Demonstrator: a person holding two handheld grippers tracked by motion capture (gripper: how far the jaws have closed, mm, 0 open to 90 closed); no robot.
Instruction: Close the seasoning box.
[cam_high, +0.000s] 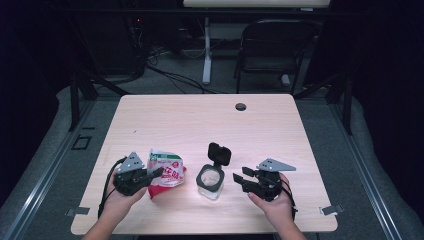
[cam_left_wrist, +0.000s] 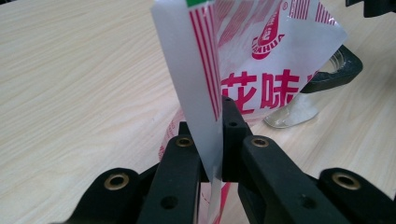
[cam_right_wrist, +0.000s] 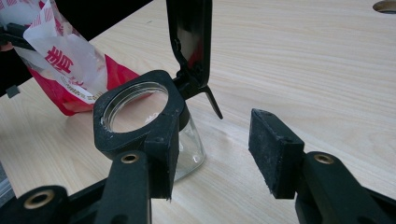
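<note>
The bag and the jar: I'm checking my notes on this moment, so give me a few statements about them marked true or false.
1. The left gripper is shut on the bag. True.
2. The jar has its lid closed. False: the black flip lid stands open.
3. The right gripper clamps the jar. False: its jaws stand open, one beside the jar's collar.
4. The bag is red and white. True.
</note>
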